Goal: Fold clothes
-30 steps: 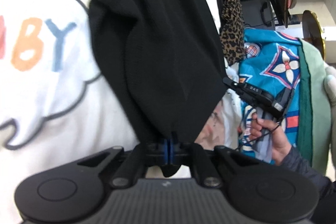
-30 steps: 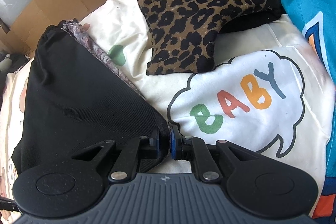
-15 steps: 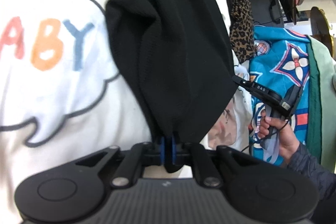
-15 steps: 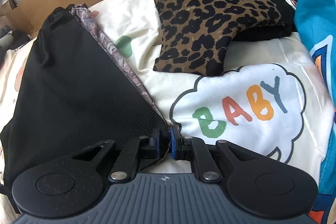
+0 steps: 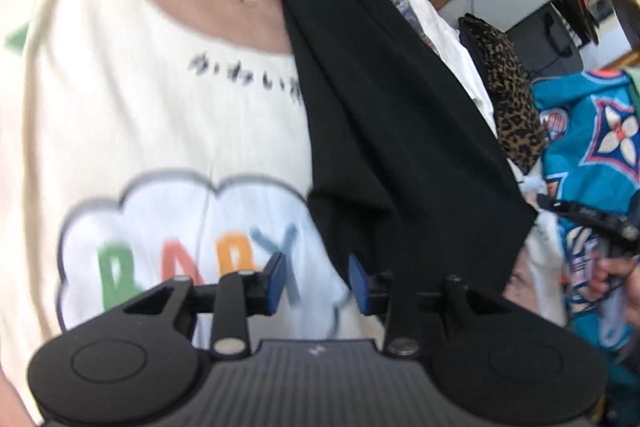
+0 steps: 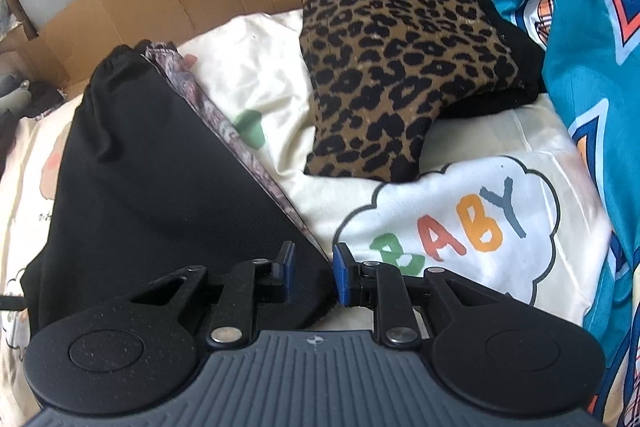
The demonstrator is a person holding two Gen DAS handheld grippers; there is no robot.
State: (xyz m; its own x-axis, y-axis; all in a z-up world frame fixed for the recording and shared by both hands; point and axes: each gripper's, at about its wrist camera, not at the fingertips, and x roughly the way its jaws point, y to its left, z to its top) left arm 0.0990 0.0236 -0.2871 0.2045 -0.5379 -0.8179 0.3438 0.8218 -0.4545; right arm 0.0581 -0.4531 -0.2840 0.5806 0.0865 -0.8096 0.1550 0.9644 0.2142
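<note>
Black garment (image 6: 160, 179) folded flat on cream printed sheet (image 6: 460, 143), corners just beside both parted, empty fingers, left gripper (image 5: 316, 283) and right gripper (image 6: 312, 271), apparently released to settle the fold.

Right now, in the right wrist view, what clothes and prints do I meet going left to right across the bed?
Black garment → green print on the cream sheet → leopard-print garment → BABY cloud print → teal patterned fabric.
</note>
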